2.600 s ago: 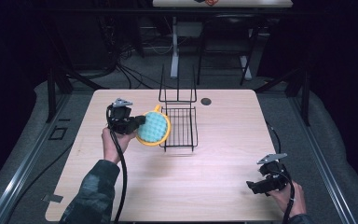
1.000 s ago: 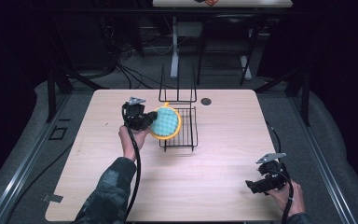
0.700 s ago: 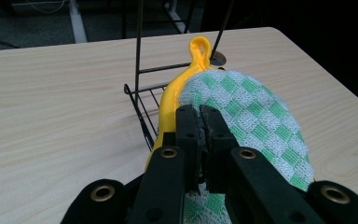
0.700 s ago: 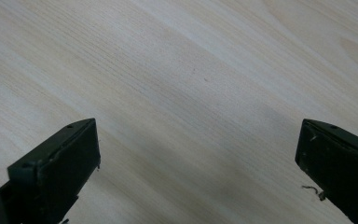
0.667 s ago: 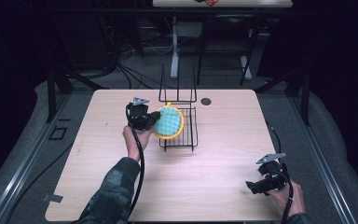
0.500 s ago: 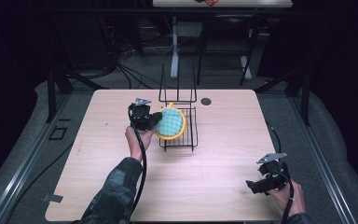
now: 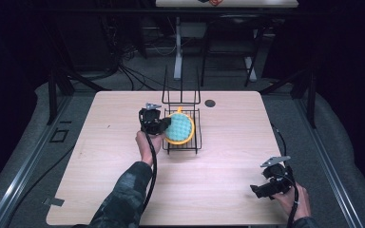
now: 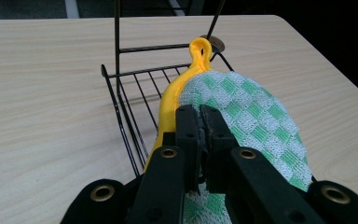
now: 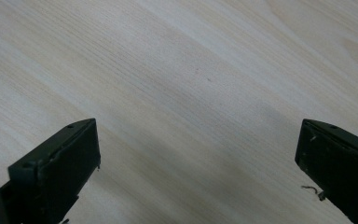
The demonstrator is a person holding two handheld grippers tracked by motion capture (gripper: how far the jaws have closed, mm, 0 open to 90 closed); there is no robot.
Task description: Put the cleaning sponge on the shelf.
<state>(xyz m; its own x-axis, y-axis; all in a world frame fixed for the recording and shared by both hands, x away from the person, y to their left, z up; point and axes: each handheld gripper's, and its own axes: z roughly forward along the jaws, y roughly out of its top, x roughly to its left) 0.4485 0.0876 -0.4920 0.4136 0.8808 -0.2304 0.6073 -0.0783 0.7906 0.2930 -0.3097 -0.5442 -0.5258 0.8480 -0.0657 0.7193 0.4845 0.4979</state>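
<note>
Looking like a lab or recording studio: pale wooden desk (image 7: pixel 123 142) standing alone in darkness, cables (image 7: pixel 138 76) trailing over grey floor (image 7: pixel 76 90), metal frame rails (image 7: pixel 24 166) running alongside.

A round green-and-white checked pot holder with a yellow rim (image 7: pixel 179 128) hangs over the black wire rack (image 7: pixel 188 145) at mid-table. A small dark disc (image 7: pixel 210 102) lies behind the rack, to its right, on the pale wooden table (image 7: pixel 100 142).
</note>
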